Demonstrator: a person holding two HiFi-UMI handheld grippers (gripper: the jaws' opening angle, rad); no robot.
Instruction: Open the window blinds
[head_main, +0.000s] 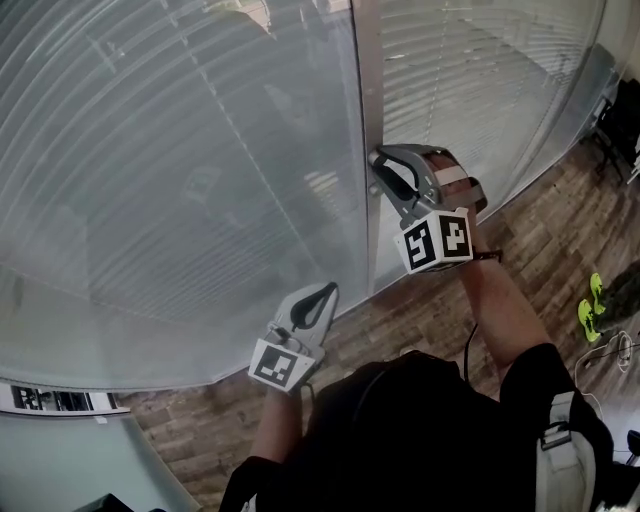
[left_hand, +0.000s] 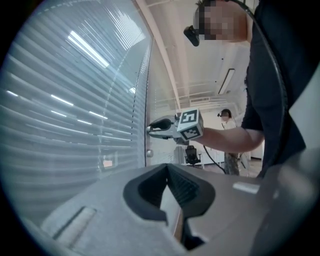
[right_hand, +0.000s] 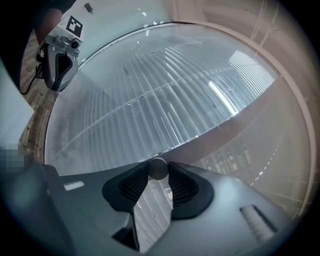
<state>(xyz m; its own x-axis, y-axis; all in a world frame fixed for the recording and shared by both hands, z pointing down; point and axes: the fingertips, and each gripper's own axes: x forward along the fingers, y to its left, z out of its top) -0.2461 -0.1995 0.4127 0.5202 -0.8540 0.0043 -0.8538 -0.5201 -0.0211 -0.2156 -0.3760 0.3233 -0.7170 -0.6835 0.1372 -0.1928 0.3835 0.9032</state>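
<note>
The window blinds (head_main: 180, 150) show closed slats behind glass, and their small round tilt knob (right_hand: 158, 168) sits on the metal mullion (head_main: 368, 90). The right gripper (head_main: 379, 165) pinches that knob at its very jaw tips, while the left gripper (head_main: 326, 292) is lower down, jaws together and empty. Risk noted: so shallow a hold could slip off the smooth knob under twisting, leaving the slats unturned.

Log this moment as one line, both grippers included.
right gripper: shut on round knob on window frame | left gripper: shut, empty | blinds: closed
</note>
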